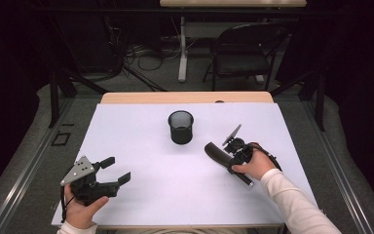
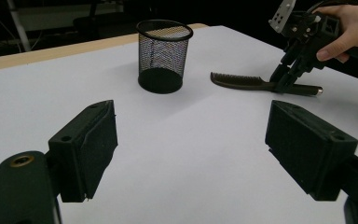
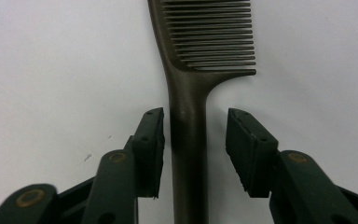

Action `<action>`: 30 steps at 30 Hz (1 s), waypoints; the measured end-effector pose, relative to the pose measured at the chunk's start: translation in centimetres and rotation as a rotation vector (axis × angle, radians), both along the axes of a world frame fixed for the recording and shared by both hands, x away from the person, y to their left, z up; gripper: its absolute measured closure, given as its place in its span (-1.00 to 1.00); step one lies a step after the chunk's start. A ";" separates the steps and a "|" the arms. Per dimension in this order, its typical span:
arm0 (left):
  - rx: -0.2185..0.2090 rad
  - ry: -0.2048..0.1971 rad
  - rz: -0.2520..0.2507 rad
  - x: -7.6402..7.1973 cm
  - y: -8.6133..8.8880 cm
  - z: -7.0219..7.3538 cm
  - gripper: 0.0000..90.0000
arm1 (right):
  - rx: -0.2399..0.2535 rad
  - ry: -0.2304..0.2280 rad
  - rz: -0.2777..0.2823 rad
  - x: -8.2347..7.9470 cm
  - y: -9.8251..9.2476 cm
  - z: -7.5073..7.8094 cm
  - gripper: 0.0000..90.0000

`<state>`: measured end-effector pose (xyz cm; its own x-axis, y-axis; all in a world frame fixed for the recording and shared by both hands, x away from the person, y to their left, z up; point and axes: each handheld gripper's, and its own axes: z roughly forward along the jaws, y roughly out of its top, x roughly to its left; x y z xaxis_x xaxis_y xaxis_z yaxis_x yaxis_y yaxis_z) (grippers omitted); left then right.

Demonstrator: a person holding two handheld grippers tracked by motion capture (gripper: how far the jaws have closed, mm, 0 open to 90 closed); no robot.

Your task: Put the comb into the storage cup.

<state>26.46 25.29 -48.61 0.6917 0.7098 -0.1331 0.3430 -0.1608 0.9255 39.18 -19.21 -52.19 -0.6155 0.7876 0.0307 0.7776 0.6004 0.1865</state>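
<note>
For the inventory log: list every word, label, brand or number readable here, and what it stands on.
None: no readable text in any view.
The dark plastic comb, the black wire-mesh cup, the white table sheet and both tongs carry no legible writing.

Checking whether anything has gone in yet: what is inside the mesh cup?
Through the mesh cup and its open top, nothing shows inside; the very bottom is too dark to tell. The comb lies flat on the table, between the right gripper's jaws.

Black two-jaw gripper (image 1: 118, 170), grey three-cornered plate (image 1: 78, 170), cream sleeve (image 1: 292, 202)
</note>
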 end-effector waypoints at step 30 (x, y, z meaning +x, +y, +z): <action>0.005 0.003 0.001 0.0 0.0 -0.1 -0.62 | -0.025 0.028 0.015 0.2 0.3 -0.2 0.60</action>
<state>26.48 25.28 -48.66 0.6908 0.7109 -0.1318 0.3459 -0.1649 0.9237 39.38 -18.92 -52.43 -0.6265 0.7789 0.0283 0.7731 0.6163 0.1500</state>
